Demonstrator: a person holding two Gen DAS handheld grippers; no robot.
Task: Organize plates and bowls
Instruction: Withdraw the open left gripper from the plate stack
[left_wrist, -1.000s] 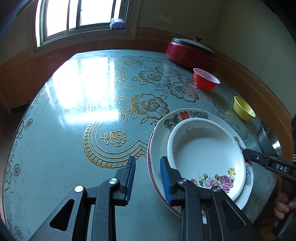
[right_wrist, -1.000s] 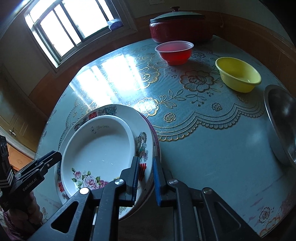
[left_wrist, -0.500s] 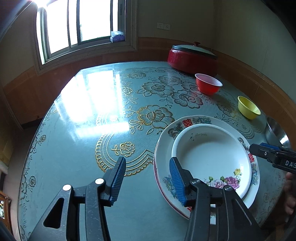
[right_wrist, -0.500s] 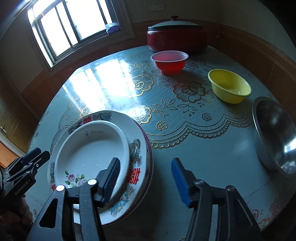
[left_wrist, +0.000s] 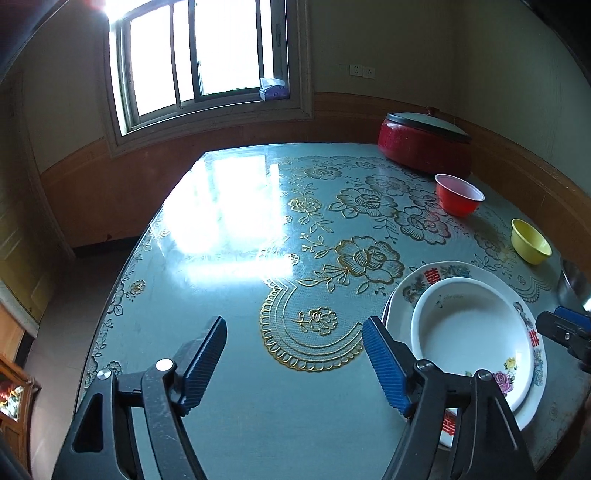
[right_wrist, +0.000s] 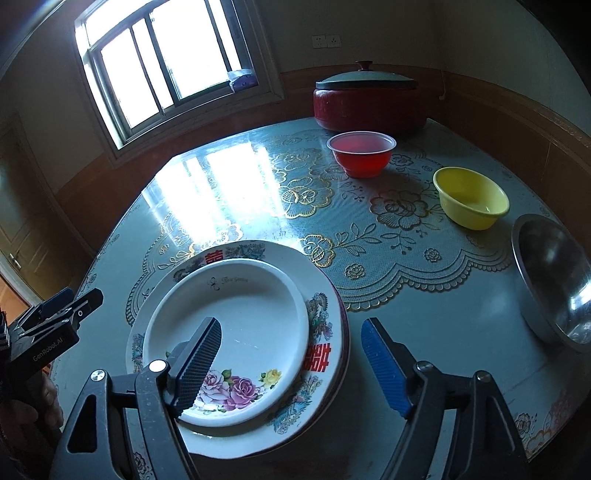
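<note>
Right wrist: right gripper (right_wrist: 291, 363) and left gripper (left_wrist: 295, 360) gape empty; stacked plates (right_wrist: 325, 295) sit near table (right_wrist: 424, 332) edge.

round surface (right_wrist: 424, 325) under a pale blue cloth with gold flowers, stack of plates (right_wrist: 325, 295) at its near edge, red lidded pot (right_wrist: 369, 107) at the far edge, red bowl (right_wrist: 362, 155) just before it, yellow bowl (right_wrist: 471, 203) and steel bowl (right_wrist: 550, 280) along the right edge

I see, beyond my jaws, a floral-patterned tablecloth (left_wrist: 280, 398), a lidded red pot (right_wrist: 369, 101) at the table's far edge, a bright window (left_wrist: 199, 55) behind, a tissue pack (left_wrist: 274, 88) on its sill, a wall socket (right_wrist: 327, 40) above the pot.
</note>
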